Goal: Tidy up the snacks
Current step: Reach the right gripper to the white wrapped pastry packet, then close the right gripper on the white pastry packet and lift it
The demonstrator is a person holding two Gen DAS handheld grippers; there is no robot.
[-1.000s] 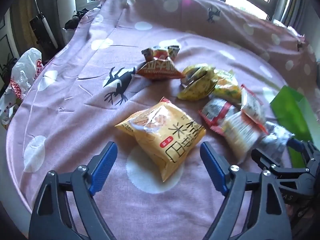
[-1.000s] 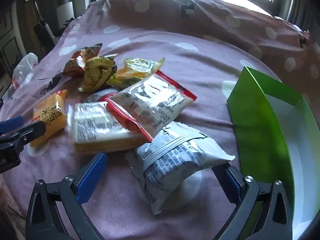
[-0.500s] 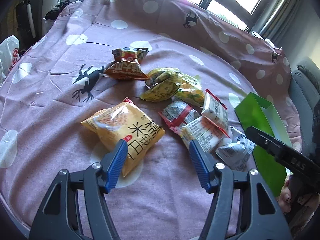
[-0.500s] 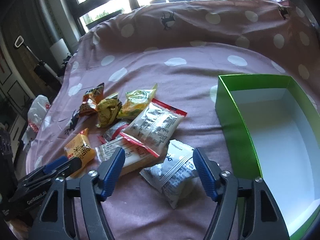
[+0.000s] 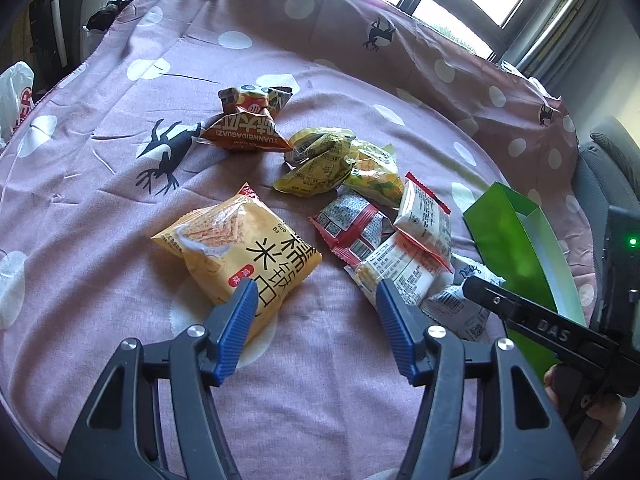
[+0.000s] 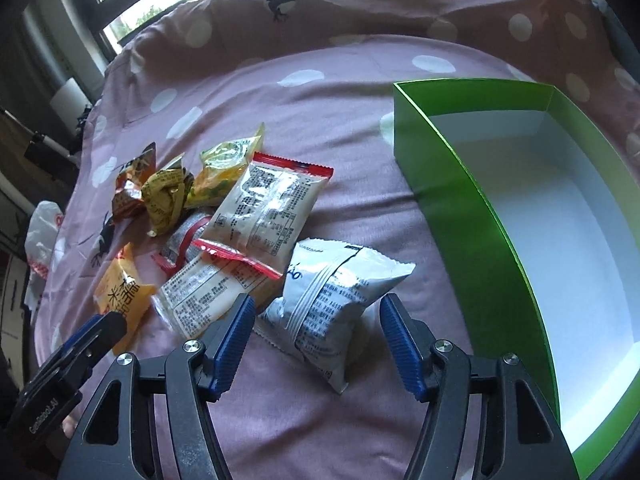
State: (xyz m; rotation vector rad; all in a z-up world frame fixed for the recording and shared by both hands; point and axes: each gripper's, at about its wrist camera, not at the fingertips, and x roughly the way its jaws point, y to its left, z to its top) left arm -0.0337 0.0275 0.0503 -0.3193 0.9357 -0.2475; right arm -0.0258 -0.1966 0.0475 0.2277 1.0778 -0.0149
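The right gripper (image 6: pixel 316 320), jaws spread, straddles a white-and-silver foil snack packet (image 6: pixel 332 300) at lower centre; the left gripper (image 5: pixel 314 300), also spread, hovers beside an orange crinkled snack bag (image 5: pixel 236 256).

Tablecloth (image 5: pixel 328 360): matt woven cloth, creased, pink with pale dots; orange snack packet (image 5: pixel 240 256): glossy plastic film, crinkled; white snack packet (image 6: pixel 332 304): shiny film with a crimped seam; clear red-edged packet (image 6: pixel 268 204): transparent glossy plastic; green box (image 6: pixel 472 216): smooth card, satin green outside, matt white inside; left gripper (image 5: pixel 314 312) and right gripper (image 6: pixel 316 320): matt black plastic frames, ribbed blue pads (image 6: pixel 236 336), bright metal rivets.
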